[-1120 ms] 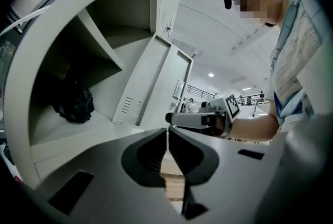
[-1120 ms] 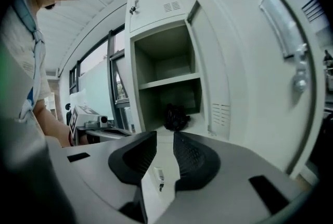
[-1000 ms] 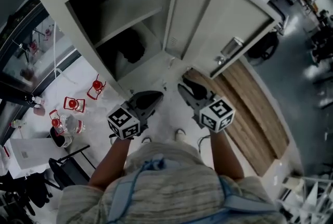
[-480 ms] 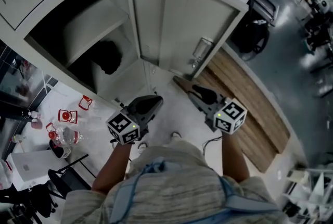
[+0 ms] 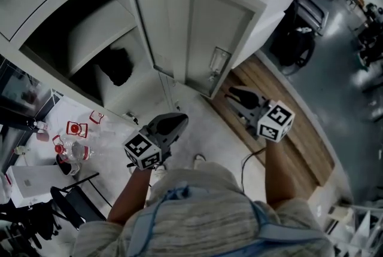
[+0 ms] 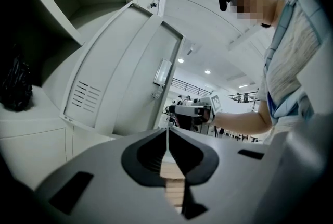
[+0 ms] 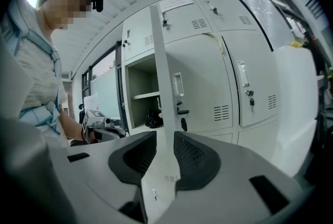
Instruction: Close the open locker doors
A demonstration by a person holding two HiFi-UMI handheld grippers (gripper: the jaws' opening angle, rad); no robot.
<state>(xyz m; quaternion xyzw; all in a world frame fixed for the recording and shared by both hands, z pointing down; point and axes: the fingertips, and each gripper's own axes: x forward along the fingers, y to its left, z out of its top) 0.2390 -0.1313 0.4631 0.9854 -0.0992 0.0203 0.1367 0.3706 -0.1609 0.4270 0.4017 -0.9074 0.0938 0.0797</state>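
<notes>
Nearest the person, the left tongs [image 6: 167,139] hang low by the torso, pressed together with only a hairline of light between them and nothing held. They have no part in the step yet.

A little further out, the right tongs [image 7: 165,146] take the free edge of the open door [image 5: 197,34] low down, below the handle [image 5: 218,61]. The panel runs edge-on between the two pads, which appear to press both faces, so I read this as a light pinch on the sheet metal.

The door stands swung well out from the locker [image 5: 36,46], hinged on its left side. To close it cleanly, the right hand should follow the arc around the hinge instead of shoving straight. The wrist should turn so the tongs keep in line with the panel and do not twist or bend the thin edge. Before the edge meets the frame, the grip likely has to let go, or the tongs would be caught in the gap. A flat push near the handle should then seat the latch, and the closed left tongs could give that.

Deepest in, a dark bag [image 5: 114,66] sits under the shelf [image 5: 96,31], seemingly set back from the opening, so it should not foul the door.
</notes>
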